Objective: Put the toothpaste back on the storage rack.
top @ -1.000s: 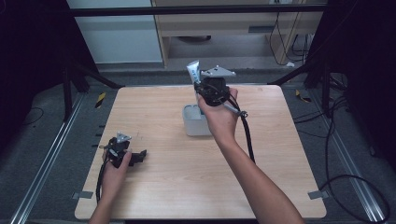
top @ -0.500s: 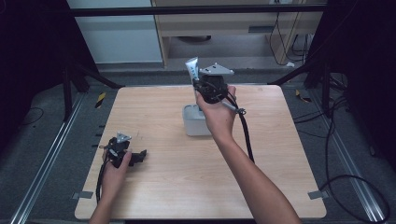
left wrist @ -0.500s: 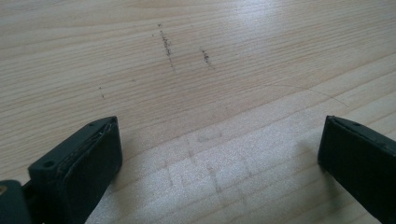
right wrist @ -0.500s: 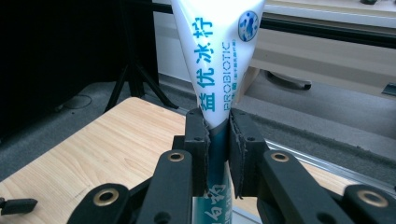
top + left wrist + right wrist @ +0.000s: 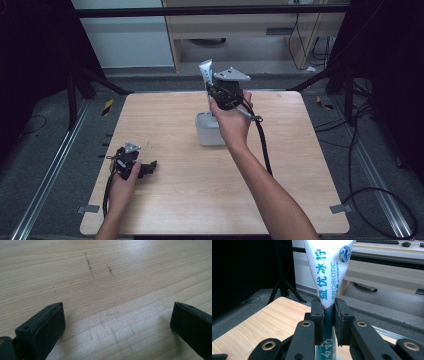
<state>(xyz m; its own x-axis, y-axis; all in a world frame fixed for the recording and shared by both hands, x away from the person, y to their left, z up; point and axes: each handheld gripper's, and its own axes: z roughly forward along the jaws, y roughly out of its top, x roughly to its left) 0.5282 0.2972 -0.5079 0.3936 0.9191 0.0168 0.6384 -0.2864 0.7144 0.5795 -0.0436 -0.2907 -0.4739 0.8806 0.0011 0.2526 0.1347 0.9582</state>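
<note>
- Right gripper view: the white toothpaste tube [image 5: 329, 272] stands upright at frame centre, pinched between the right gripper [image 5: 328, 315] jaws.
- High view, upper centre: that tube [image 5: 205, 75] is held above the grey container [image 5: 209, 131] on the wooden table [image 5: 300, 175].
- Lower left: the left gripper [image 5: 150, 166] rests on the table, jaws wide apart, holding nothing.

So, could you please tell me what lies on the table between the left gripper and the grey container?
Nothing: in the high view, bare wooden table separates the left gripper from the grey container.
</note>
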